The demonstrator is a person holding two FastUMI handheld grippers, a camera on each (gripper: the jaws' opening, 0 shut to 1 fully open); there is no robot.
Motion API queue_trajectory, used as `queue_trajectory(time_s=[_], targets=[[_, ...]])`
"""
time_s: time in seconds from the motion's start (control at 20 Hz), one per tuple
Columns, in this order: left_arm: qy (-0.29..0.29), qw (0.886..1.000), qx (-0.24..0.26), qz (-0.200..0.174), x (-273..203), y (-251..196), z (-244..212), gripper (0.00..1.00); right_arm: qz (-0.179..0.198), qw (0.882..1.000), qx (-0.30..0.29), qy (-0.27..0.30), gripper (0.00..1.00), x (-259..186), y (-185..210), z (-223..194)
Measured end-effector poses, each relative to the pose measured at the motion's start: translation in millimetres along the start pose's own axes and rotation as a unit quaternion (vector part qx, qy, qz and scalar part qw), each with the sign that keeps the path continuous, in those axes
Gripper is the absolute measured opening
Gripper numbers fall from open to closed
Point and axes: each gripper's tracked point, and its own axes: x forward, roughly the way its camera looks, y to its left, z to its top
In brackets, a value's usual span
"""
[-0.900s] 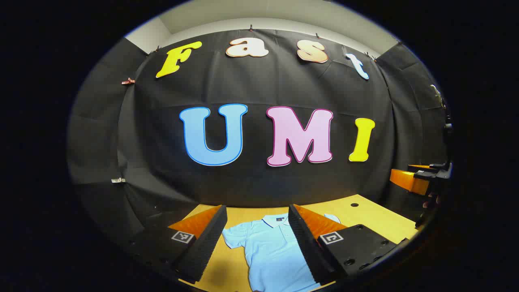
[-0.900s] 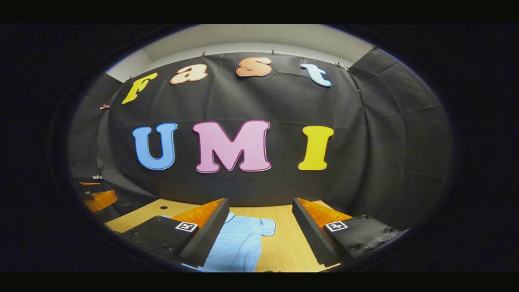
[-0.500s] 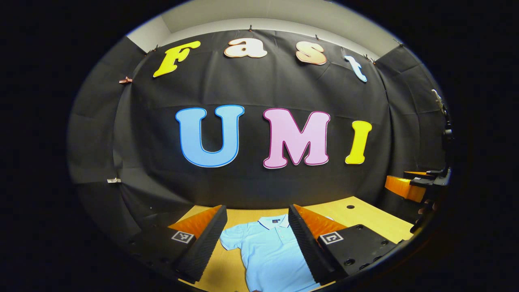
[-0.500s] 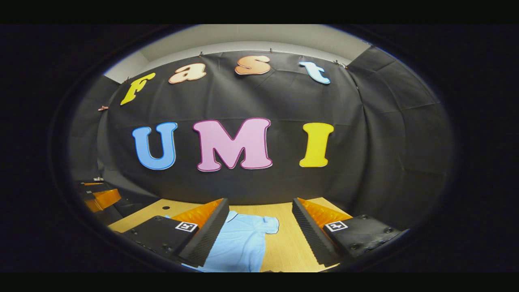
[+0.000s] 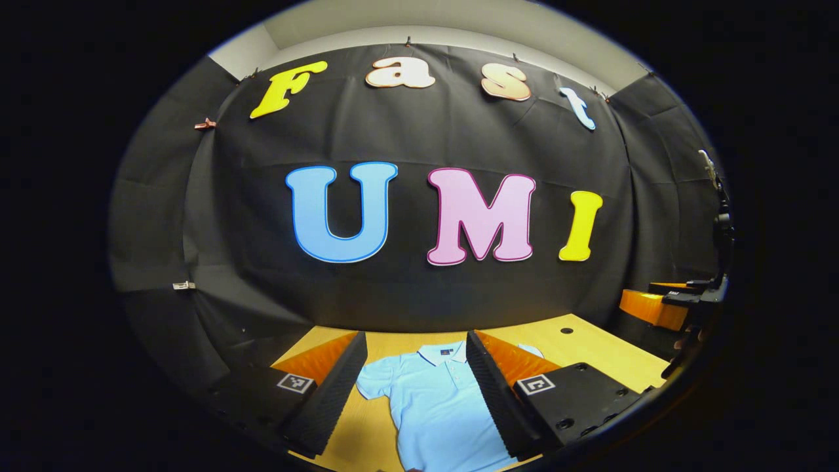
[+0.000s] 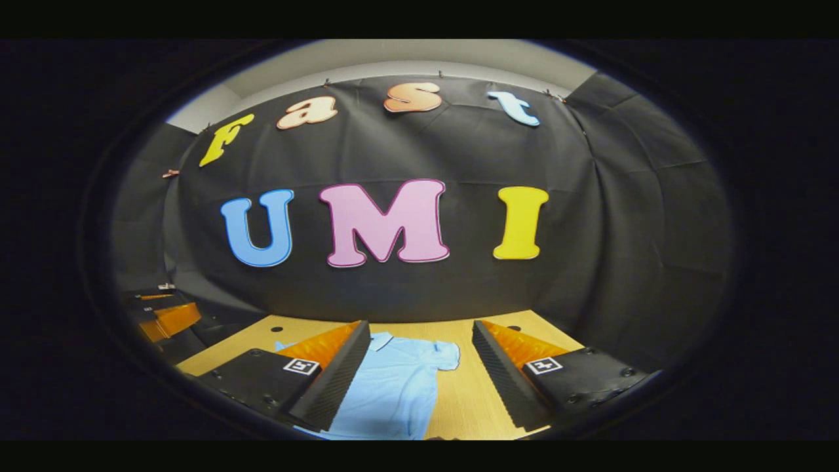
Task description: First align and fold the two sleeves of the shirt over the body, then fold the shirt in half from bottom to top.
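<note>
A light blue polo shirt (image 5: pixel 432 406) lies flat on the wooden table (image 5: pixel 590 347), collar toward the back wall, both short sleeves spread out. My left gripper (image 5: pixel 413 387) hangs open above the shirt's chest, nothing between its fingers. In the right gripper view the same shirt (image 6: pixel 393 387) lies with one sleeve (image 6: pixel 446 355) pointing right. My right gripper (image 6: pixel 419 380) is open above that sleeve side and holds nothing. The right gripper (image 5: pixel 662 305) also shows at the far right of the left gripper view, and the left gripper (image 6: pixel 164 318) at the far left of the right gripper view.
The table (image 6: pixel 459 400) runs back to the black cloth wall. Small round holes (image 5: pixel 566 330) sit in the tabletop near its far edge. Bare wood lies to the right of the shirt.
Both views have tipped slightly downward, so more of the table and shirt shows. The shirt has not moved and both grippers stay open.
</note>
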Motion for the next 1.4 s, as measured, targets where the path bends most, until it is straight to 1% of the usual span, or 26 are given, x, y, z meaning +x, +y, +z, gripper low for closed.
queue_trajectory(time_s=[0.15,0.35,0.5,0.6,0.9,0.95,1.0,1.05,1.1,1.15,1.2,1.25,1.35,1.4], targets=[[0.005,1.0,-0.003,0.003,3,0,-5,0.96,-0.003,1.0,-0.005,0.004,0.98,3,-6,-3],[0.012,1.0,-0.004,0.011,9,2,-10,0.96,-0.003,1.0,-0.004,0.025,0.98,16,-11,-15],[0.021,1.0,-0.006,0.015,12,3,-16,0.97,-0.01,0.998,-0.013,0.061,0.98,33,-18,-37],[0.028,0.999,-0.004,0.021,15,5,-22,0.96,-0.017,0.996,-0.011,0.084,0.98,49,-30,-50],[0.051,0.997,-0.007,0.054,27,21,-39,0.96,-0.025,0.993,-0.015,0.118,0.98,103,-52,-80],[0.055,0.997,-0.008,0.06,29,23,-43,0.96,-0.027,0.992,-0.013,0.125,0.94,113,-56,-85],[0.059,0.996,-0.006,0.067,32,26,-45,0.96,-0.03,0.99,-0.008,0.135,0.98,123,-61,-91],[0.064,0.995,-0.004,0.077,36,30,-48,0.96,-0.037,0.989,-0.003,0.144,0.98,133,-67,-98],[0.068,0.994,-0.006,0.084,39,33,-49,0.97,-0.044,0.987,0.001,0.154,0.95,141,-73,-107],[0.071,0.993,-0.009,0.091,43,35,-52,0.97,-0.049,0.985,0.005,0.165,0.98,151,-79,-115],[0.074,0.993,-0.013,0.096,47,36,-53,0.97,-0.052,0.983,0.008,0.176,0.95,162,-84,-125],[0.077,0.992,-0.015,0.1,50,36,-57,0.97,-0.053,0.981,0.009,0.188,0.98,171,-88,-135],[0.086,0.99,-0.02,0.108,54,38,-62,0.97,-0.062,0.975,-0.003,0.215,0.98,191,-101,-158],[0.091,0.989,-0.025,0.111,57,39,-67,0.97,-0.065,0.973,-0.005,0.223,0.95,201,-105,-168]])
